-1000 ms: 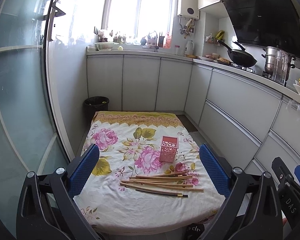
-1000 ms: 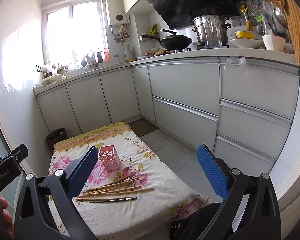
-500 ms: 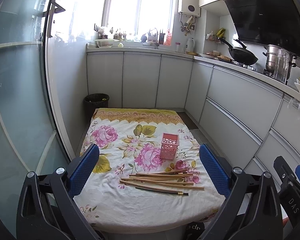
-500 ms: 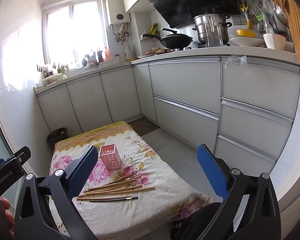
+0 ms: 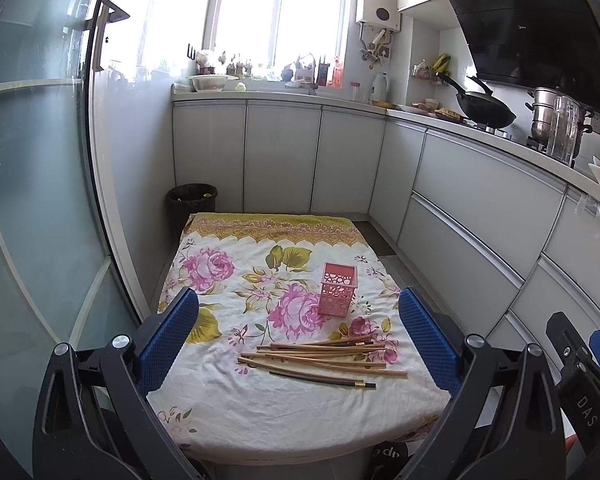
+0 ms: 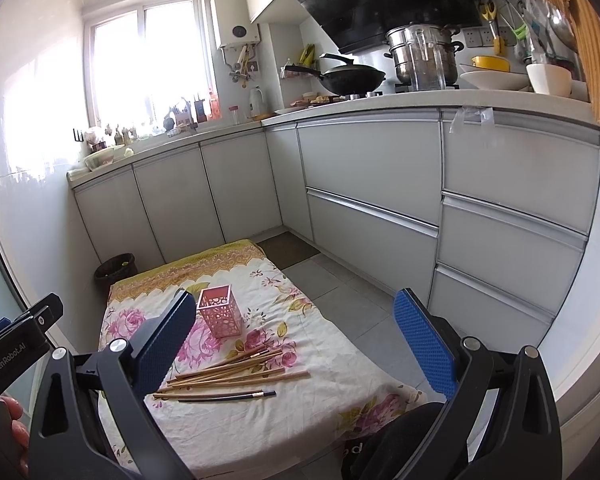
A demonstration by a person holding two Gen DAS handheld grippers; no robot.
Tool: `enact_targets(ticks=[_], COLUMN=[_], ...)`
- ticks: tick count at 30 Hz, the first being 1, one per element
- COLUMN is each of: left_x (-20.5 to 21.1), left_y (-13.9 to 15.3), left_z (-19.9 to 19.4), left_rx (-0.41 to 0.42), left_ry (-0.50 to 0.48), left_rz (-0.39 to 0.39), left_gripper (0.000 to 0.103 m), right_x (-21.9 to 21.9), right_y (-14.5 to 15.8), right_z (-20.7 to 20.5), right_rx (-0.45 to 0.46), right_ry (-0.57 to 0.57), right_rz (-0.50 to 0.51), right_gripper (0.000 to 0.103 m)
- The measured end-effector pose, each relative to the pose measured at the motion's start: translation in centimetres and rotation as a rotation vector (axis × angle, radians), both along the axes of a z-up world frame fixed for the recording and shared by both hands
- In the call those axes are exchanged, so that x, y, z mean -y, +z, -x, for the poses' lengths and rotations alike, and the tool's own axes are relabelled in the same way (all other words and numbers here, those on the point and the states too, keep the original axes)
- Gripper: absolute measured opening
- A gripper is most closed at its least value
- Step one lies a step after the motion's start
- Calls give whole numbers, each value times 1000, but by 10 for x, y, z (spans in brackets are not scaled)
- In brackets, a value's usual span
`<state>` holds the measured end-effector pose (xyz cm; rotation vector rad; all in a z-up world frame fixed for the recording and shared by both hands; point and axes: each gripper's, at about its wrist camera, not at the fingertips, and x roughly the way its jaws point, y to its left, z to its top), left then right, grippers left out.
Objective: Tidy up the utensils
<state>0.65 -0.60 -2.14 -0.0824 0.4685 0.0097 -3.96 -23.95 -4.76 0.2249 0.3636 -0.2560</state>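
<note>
We hold the left gripper point(image 5: 299, 335) spread wide and empty above the floral cloth point(image 5: 220, 396); the chopsticks point(image 5: 324, 358) lie between its fingers, the pink holder point(image 5: 338, 289) upright just beyond. Our right gripper point(image 6: 296, 338), equally spread, hovers with the chopsticks point(image 6: 228, 376) toward its left finger. Only its view shows fingertips point(image 6: 14, 424) at the left edge.

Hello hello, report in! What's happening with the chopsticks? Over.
Both hand-held grippers open, empty, above the table. Chopsticks loose beside the pink holder, none inside. Nothing in the way.
</note>
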Motion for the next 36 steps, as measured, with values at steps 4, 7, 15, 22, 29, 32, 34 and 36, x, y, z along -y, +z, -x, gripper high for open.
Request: enact_targets(ticks=[4,7,15,22,29,32,34,36], left_x=[0,0,1,2,6,19,37,62], left_y=[1,0,-2,-4,-12,-23,-39,-61], left_z=[0,0,0,1,-28,-70,-107,-145], left_rx=[-1,0,2,-3,-67,-155,-246,-359], left_ry=[-1,1,1,4,-3,-77,-172,-326], left_rz=[0,4,3,6,-9,-63,-162,-277], left_gripper=[96,96,96,96,96,96,96,96], right_x=[0,0,-2,-4,3,14,28,46], right_y=[-1,-1,0,-3,-16,-34,-51,-70], right_z=[1,1,0,-2,-20,-38,-54,-68], right_rx=[-2,-2,-10,-21,-78,-148,-208,-260], right_ry=[0,1,1,5,1,13,28,38], right_rz=[2,1,6,13,4,-46,-116,-198], right_gripper=[96,96,96,96,96,96,96,96])
